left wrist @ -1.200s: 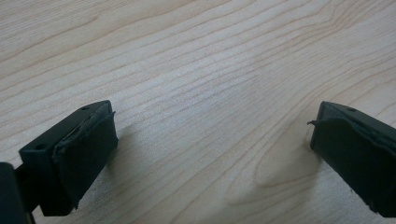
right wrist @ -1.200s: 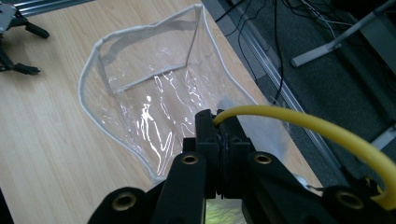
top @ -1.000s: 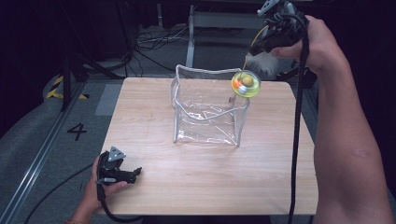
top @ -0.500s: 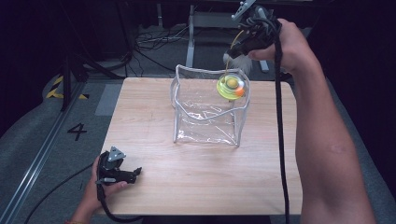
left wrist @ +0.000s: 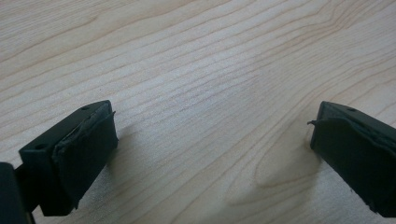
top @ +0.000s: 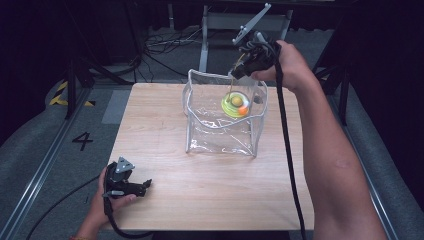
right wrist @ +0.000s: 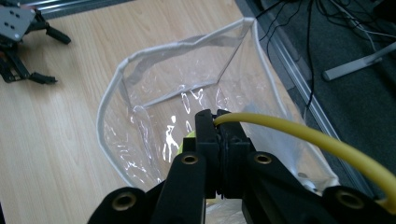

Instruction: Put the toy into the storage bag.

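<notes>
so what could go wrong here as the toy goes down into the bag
The clear bag is soft and nothing steadies it: the left gripper rests open on the table, far off. A brush against the rim could tip or fold it.

The right gripper pinches only the yellow cord, so the round toy hanging below may swing and snag the bag wall.

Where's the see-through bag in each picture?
High view: the clear bag stands open at the middle of the table's far half, under the right gripper.
Left gripper view: wooden tabletop between open jaws; no bag here.
Right gripper view: the bag gapes just past the shut jaws.
Shared landmark: the yellow cord the right gripper pinches, hanging into the bag.
</notes>
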Demonstrator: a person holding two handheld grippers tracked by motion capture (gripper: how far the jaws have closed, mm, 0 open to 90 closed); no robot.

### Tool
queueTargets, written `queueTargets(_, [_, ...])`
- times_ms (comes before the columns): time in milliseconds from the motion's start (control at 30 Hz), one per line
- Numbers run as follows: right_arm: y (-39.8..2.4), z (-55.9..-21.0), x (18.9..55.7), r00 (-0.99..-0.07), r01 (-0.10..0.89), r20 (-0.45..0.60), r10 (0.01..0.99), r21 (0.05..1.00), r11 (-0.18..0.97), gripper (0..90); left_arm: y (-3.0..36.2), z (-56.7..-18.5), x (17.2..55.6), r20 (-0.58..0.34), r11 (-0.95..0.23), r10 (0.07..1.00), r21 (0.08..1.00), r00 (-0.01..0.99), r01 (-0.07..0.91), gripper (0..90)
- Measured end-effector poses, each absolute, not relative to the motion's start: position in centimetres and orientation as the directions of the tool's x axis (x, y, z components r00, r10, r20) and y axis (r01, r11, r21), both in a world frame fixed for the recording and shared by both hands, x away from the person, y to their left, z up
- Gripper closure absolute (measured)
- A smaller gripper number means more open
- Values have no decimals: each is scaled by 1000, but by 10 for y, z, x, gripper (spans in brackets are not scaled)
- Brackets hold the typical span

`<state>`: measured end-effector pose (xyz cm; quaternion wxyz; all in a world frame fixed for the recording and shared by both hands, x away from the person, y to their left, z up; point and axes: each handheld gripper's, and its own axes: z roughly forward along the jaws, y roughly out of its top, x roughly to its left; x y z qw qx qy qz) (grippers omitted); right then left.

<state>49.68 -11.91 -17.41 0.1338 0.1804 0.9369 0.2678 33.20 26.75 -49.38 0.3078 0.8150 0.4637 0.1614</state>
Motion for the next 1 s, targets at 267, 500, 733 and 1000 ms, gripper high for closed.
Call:
queueTargets(267, [-116, -211, 499, -914, 277, -119, 387, 514, 812, 889, 268, -494, 332, -22, -380, 855, 651, 518, 656, 8])
queueTargets(500, [-116, -235, 500, -921, 287, -92, 378, 497, 819, 889, 267, -494, 332, -18, -378, 858, 655, 514, 654, 8])
queueTargets(733, [-117, -249, 498, -927, 292, -75, 368, 474, 831, 889, 267, -494, 332, -20, -377, 857, 656, 514, 654, 8])
queueTargets(1000, [-120, -259, 496, -931, 292, -65, 359, 455, 841, 889, 267, -494, 332, -19, -377, 858, 656, 513, 654, 8])
